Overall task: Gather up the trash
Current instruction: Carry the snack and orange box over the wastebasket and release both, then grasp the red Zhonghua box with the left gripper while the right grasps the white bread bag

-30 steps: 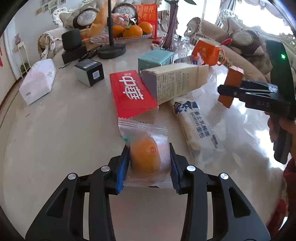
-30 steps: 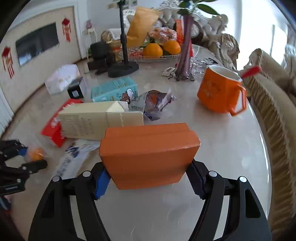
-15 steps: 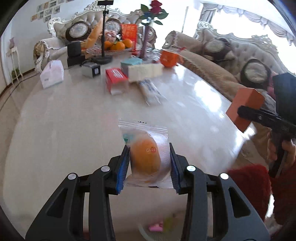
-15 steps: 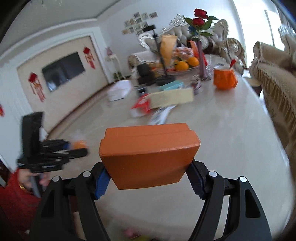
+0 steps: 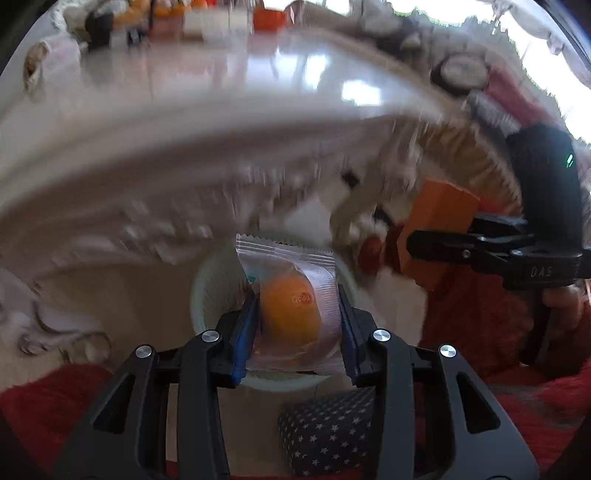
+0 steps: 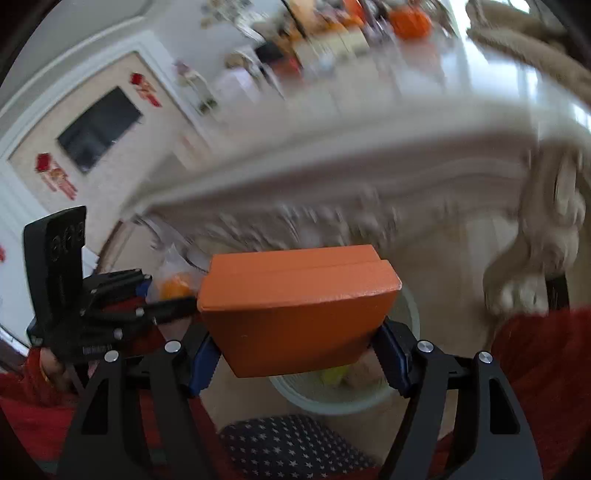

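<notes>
My left gripper [image 5: 295, 314] is shut on a clear wrapper with an orange snack [image 5: 291, 306] and holds it above a pale round bin [image 5: 201, 295] on the floor. My right gripper [image 6: 295, 343] is shut on an orange box [image 6: 295, 295] and holds it over the same bin [image 6: 332, 400]. In the left wrist view the orange box [image 5: 436, 236] and right gripper [image 5: 413, 243] are at the right of the bin. In the right wrist view the left gripper [image 6: 155, 295] with the snack [image 6: 173, 288] is at the left.
The carved edge of the marble table [image 5: 184, 155] arches above the bin. The table's far end [image 5: 221, 22] holds boxes, an orange mug and fruit. A star-patterned dark slipper [image 5: 325, 432] and red clothing [image 5: 517, 369] are near the bin. A carved table leg [image 6: 546, 240] stands at the right.
Both grippers have swung down off the tabletop, below its edge, and now hang over the floor bin, each holding its item. The view is motion-blurred.
</notes>
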A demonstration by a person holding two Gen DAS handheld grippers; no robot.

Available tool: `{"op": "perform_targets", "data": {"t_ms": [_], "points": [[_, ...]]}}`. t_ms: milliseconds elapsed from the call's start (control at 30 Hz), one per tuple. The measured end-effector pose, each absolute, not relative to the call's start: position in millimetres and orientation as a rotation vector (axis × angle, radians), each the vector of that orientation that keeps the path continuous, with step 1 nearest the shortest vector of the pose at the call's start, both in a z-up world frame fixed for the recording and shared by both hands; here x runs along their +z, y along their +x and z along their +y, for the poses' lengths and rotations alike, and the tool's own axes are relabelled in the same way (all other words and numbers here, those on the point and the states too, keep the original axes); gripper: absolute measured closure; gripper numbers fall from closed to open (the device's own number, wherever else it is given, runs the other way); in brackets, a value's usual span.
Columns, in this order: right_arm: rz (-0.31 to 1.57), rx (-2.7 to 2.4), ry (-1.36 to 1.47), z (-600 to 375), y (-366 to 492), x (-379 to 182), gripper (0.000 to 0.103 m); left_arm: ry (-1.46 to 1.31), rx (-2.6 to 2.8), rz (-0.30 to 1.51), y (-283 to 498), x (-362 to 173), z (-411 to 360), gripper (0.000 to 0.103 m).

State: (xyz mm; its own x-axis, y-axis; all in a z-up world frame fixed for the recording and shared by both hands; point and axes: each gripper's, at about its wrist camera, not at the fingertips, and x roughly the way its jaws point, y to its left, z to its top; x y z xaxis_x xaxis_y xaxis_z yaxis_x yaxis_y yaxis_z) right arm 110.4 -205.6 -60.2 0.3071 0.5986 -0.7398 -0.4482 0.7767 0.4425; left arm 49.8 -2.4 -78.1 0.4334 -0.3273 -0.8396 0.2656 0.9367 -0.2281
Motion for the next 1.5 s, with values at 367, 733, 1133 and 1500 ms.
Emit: {"op": "perform_targets", "data": {"t_ms": [367,733,1133,1500], "points": [[1.180,0.636,0.056,-177.9,119.2,-127.5,0.034,-0.008,-0.327,1.207,89.4,-172.6,-24.0,0.054],[1.244,0.543,0.124,-190.9,140.7,-156.2,0.027,-0.080,-0.218,1.201,98.2,-189.1,-3.5,0.022],[1.104,0.663,0.097,-185.3,118.3,-112.1,0.027,0.070,-0.269,1.072,70.8,-160.2,-17.8,0.022],[0.734,0.691,0.136,-206.8,124.8,43.6,0.027,0.145,-0.226,0.769,69.1,30.8,31.4,0.022]]}}
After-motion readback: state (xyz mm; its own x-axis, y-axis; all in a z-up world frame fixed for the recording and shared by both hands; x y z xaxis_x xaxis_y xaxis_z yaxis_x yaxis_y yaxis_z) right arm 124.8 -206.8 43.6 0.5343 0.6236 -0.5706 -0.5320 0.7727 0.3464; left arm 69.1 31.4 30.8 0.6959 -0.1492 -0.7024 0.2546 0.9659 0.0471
